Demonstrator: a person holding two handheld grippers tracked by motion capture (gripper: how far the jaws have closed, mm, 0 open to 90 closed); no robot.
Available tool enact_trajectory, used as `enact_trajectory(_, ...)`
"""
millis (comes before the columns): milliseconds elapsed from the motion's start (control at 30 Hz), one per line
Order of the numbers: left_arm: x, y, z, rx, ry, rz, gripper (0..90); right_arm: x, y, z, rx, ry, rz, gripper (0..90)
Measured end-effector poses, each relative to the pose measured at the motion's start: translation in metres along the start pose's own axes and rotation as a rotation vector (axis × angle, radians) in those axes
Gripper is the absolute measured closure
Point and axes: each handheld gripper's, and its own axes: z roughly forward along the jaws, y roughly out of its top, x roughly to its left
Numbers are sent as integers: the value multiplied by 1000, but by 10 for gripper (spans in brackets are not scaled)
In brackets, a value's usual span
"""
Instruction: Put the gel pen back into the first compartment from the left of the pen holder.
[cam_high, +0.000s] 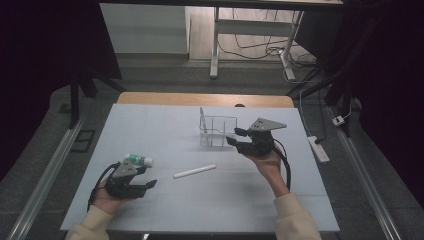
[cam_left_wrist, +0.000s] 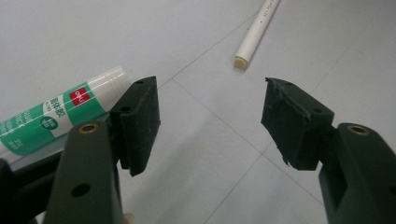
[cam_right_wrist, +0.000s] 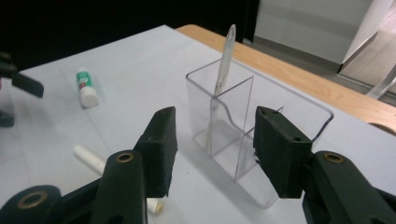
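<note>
High view: white tabletop (cam_high: 165, 210) carries everything. Clear organiser (cam_high: 218, 131) sits past centre, at about 1 o'clock from the middle, w/ a thin see-through strip (cam_right_wrist: 226, 56) standing upright in its rear compartment. White tube (cam_high: 194, 171) lies flat near centre, long axis running roughly 8 to 2 o'clock. Glue stick (cam_high: 139, 160) lies at about 9 o'clock from the tube, well apart from it.

Handling, judged: organiser is stiff, thin-walled plastic, light, slick, prob. tips or slides if nudged; best pinched across one wall or the divider, gently. Tube looks rigid, light, round, so it will roll; take it mid-length, across its width. Glue stick is a hard cylinder, light, also a roller; grip across the barrel, not the cap end.

Right gripper (cam_high: 234, 136) hovers just beside the organiser at its 4 o'clock side, pointing at it. In the right gripper view its jaws stand partly apart, nothing between the pads, organiser straight ahead, not touched.

Left gripper (cam_high: 147, 176) rests low near the tabletop's 7 o'clock corner. In the left gripper view its jaws gape wide, empty; glue stick lies just outside the left-hand jaw, contact unclear, tube end is ahead, apart.
</note>
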Motion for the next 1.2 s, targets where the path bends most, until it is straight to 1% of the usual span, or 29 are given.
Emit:
enact_trajectory(133, 0, 0, 0, -1, 0, -1, 368, 0, -7, -4, 23, 14, -4, 480)
enact_trajectory(267, 0, 0, 0, -1, 0, -1, 368, 0, -16, -12, 46, 15, -1, 478)
enact_trajectory(500, 1, 0, 0, 0, 2, -2, 368, 0, -40, -30, 77, -1, 12, 478)
enact_trajectory(600, 1, 0, 0, 1, 2, -1, 368, 0, -49, -40, 90, -13, 9, 478)
enact_trajectory(733, 0, 1, 0, -2, 3, -4, 368, 0, -61, -50, 101, -12, 17, 477)
enact_trajectory(1000, 1, 1, 0, -6, 2, -4, 368, -3, -82, -66, 137, -34, 19, 477)
enact_trajectory(1200, 2, 4, 3, -8, 1, 0, 368, -8, -93, -73, 153, -53, 18, 476)
